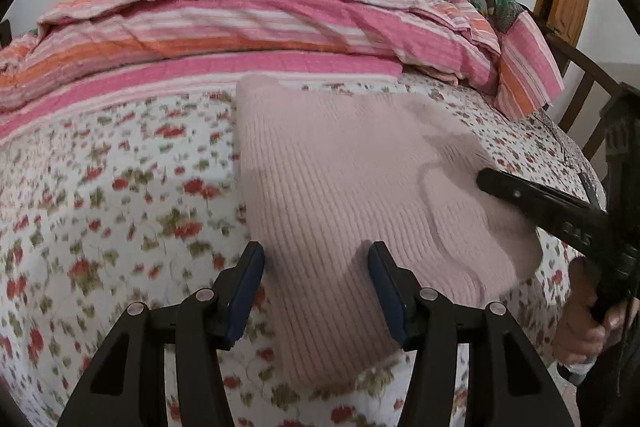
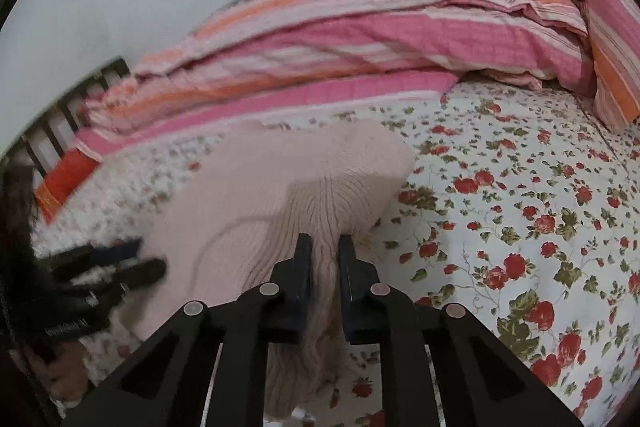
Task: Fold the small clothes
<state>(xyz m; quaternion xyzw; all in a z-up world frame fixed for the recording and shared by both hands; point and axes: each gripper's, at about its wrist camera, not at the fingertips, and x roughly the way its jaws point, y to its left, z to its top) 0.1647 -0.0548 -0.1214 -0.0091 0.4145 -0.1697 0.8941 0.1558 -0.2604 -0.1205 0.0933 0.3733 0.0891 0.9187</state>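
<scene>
One fold looks in on the pink knit (image 1: 352, 187), more left: right gripper (image 2: 325, 251) pinches its bunched edge, left gripper (image 1: 316, 263) hovers half-wide, empty.

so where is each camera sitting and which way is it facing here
Left wrist: sits on the left gripper, facing down across the bed at the pink knit garment; its open fingers straddle the garment's near edge, and the right gripper and a hand show at right.
Right wrist: sits on the right gripper, facing the same bed; its fingers pinch a bunched fold of the garment, left gripper at left.
Shared: garment, floral sheet, striped quilt, both grippers.
</scene>
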